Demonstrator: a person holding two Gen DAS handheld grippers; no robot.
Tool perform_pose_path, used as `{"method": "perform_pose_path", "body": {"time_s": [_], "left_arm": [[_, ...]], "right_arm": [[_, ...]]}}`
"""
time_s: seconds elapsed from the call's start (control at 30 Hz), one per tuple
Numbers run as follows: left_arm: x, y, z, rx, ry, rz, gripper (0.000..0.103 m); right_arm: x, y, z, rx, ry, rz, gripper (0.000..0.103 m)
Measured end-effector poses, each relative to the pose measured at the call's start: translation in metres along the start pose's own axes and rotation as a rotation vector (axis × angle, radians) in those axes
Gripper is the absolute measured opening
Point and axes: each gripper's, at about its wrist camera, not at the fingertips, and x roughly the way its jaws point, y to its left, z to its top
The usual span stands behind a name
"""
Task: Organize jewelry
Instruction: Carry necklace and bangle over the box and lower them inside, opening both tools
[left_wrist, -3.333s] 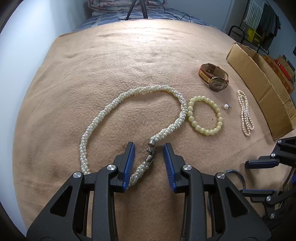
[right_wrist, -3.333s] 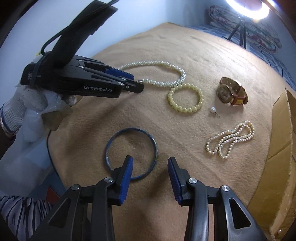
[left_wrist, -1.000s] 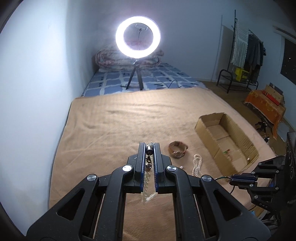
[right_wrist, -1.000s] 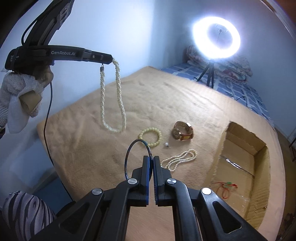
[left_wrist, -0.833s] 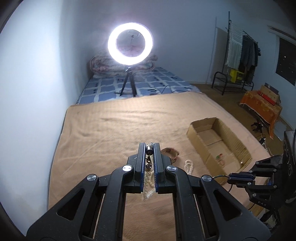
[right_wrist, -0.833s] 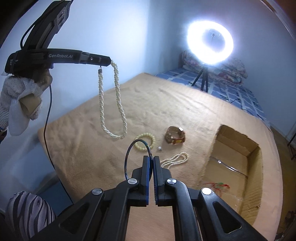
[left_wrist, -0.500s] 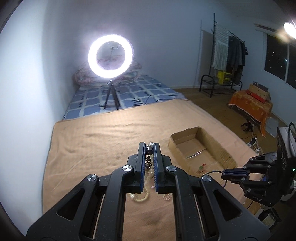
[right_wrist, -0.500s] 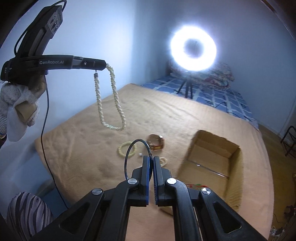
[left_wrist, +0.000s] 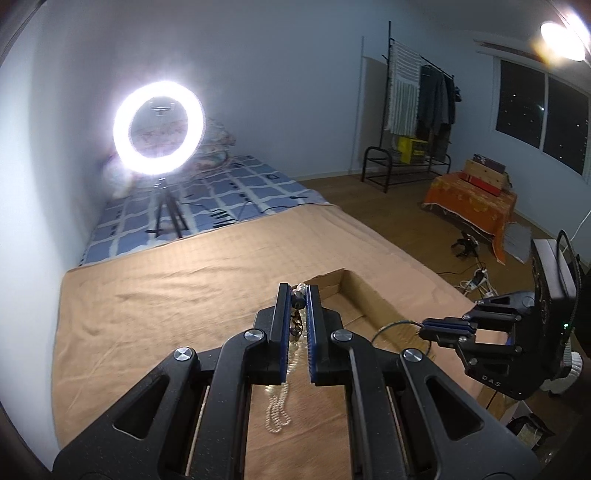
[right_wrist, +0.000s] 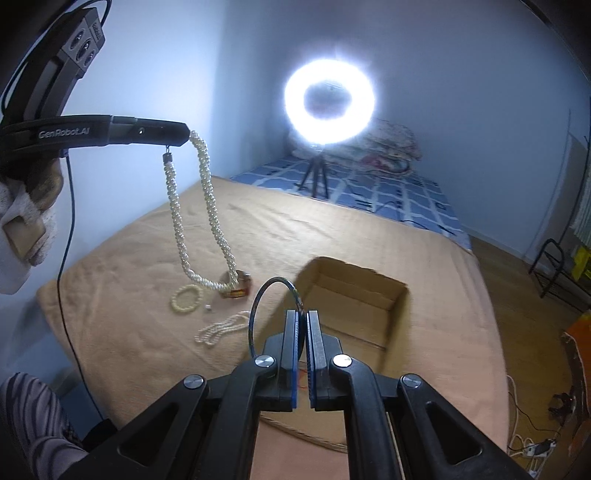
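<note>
I have my left gripper (left_wrist: 296, 291) clamped on the clasp end of the pearl necklace (right_wrist: 207, 206), so the rope hangs free in a long loop with its lowest beads clear of the blanket (right_wrist: 369, 240). Gripping at the clasp makes sense to me: it is the one hard spot, and the strand cannot slip through the pads. My right gripper (right_wrist: 302, 317) is pinched on the thin dark bangle (right_wrist: 271, 295), which stands up out of the jaws to the left, held by its rim.

Both loads are in the air near the open cardboard box (right_wrist: 395, 317), which I take as the place to drop them. Seen from the left wrist, the bangle sits over the box's near end.

On the blanket to the left of the box lie the bead bracelet (right_wrist: 186, 295), a watch (right_wrist: 238, 290), a small earring (right_wrist: 207, 308) and a thinner pearl strand (right_wrist: 221, 328), all well apart from the box wall.

The box mouth is wide and open at the top. My concern is the two grippers crowding it at once, and the swinging loop catching the near cardboard edge. The ring light (right_wrist: 330, 98) stands far off.
</note>
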Motion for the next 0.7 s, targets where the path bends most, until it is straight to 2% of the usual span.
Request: {"method": "perform_pose_path", "body": {"time_s": [0.3,0.57,0.7], "left_arm": [[0.029,-0.038,0.008,0.03,0.022,-0.069,0.005],[0.057,-0.072,0.001,0.067,0.066,-0.121,0.005],[0.072,-0.079,-0.005,0.074,0.088,-0.124,0.005]], "right_arm": [[0.007,-0.043,-0.006,0.043,0.016,-0.059,0.001],[0.027,-0.071,-0.013,0.058,0.057,-0.098,0.001],[0.04,-0.08,-0.015,0.07,0.073,-0.106,0.001]]}}
